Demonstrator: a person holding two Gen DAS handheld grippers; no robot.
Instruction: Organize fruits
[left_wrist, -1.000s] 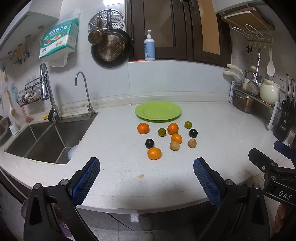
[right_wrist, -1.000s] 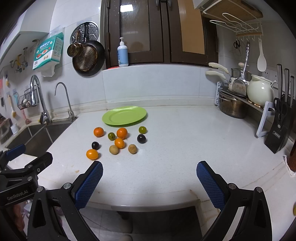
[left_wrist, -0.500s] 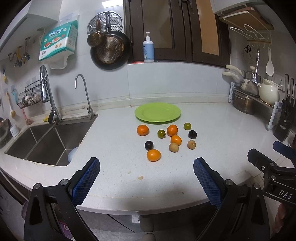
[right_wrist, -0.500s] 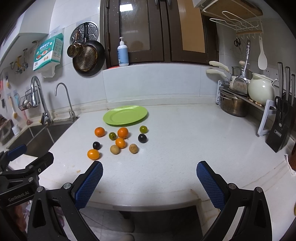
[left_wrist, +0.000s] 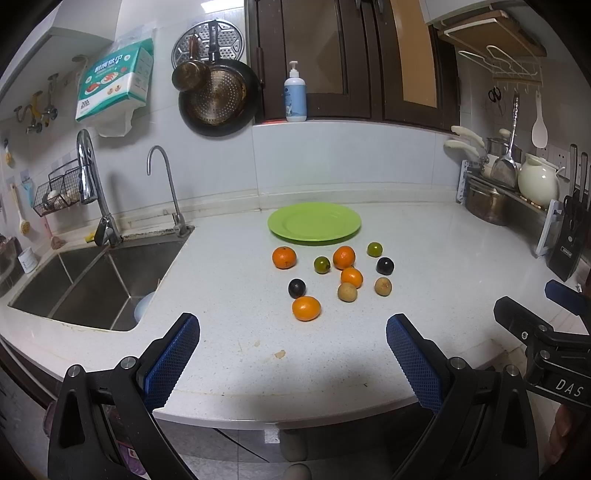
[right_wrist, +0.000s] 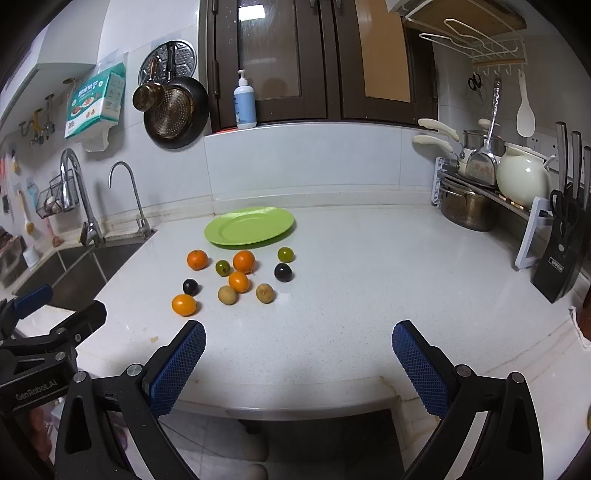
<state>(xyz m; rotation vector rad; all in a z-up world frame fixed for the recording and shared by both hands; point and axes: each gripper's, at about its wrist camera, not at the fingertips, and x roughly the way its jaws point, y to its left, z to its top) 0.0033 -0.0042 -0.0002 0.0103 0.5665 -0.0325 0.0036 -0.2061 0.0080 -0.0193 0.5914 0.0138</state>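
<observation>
Ten small fruits sit in a loose bunch on the white counter (left_wrist: 424, 258), just in front of the green plate (left_wrist: 314, 222). The plate has nothing on it.

Four fruits are oranges. One orange (left_wrist: 284, 257) is at the left of the bunch, one (left_wrist: 344, 257) is near the middle, one (left_wrist: 351, 277) is just in front of that one and almost touching it, and one (left_wrist: 306, 308) is at the front, nearest the tongs. Two green fruits (left_wrist: 321, 264) (left_wrist: 374, 249) lie near the plate. Two dark fruits (left_wrist: 297, 288) (left_wrist: 385, 266) and two brown fruits (left_wrist: 347, 292) (left_wrist: 383, 286) lie among them.

Both tongs are wide open and hold nothing. The left tongs (left_wrist: 293, 334) hang over the front edge of the counter, with the fruits straight ahead, between the lines of the two blue pads and well apart from them. The right tongs (right_wrist: 298, 341) are also at the front edge, and from there the fruits lie ahead and to the left, with the front orange (right_wrist: 184, 305) just past the left pad (right_wrist: 177, 365).

The sink (left_wrist: 92, 284) is to the left of the fruits. A pot (left_wrist: 484, 205) and a knife block (left_wrist: 567, 242) stand far off to the right
</observation>
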